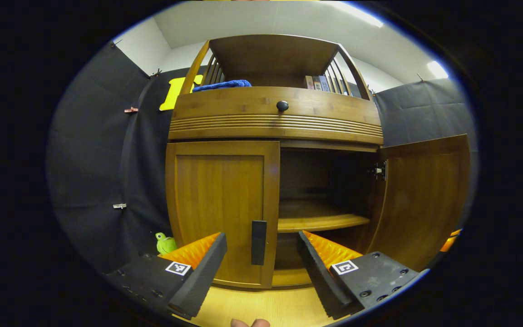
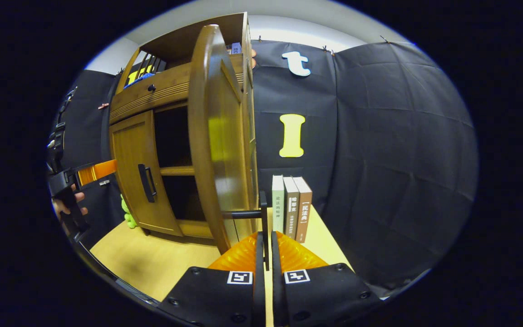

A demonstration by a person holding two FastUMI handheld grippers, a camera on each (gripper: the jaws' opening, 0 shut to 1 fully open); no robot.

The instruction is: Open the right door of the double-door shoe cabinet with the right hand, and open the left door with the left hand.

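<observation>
The wooden shoe cabinet (image 1: 275,120) faces me in the left gripper view. Its left door (image 1: 218,200) is closed and carries a dark vertical handle (image 1: 259,243). My left gripper (image 1: 261,240) is open, and the handle sits in the gap between its fingers, untouched. The right door (image 1: 425,200) is swung wide, baring the inner shelf (image 1: 320,220). In the right gripper view this door (image 2: 216,136) stands edge-on, and my right gripper (image 2: 265,238) is shut on its black handle (image 2: 263,204). The left gripper (image 2: 84,175) and a hand (image 2: 68,204) show at far left.
Three books (image 2: 291,204) stand upright on the light wooden floor (image 2: 152,259) just right of the open door. A green toy (image 1: 165,243) lies left of the cabinet. A drawer knob (image 1: 282,106) sits above the doors, a blue cloth (image 1: 223,84) on the top shelf.
</observation>
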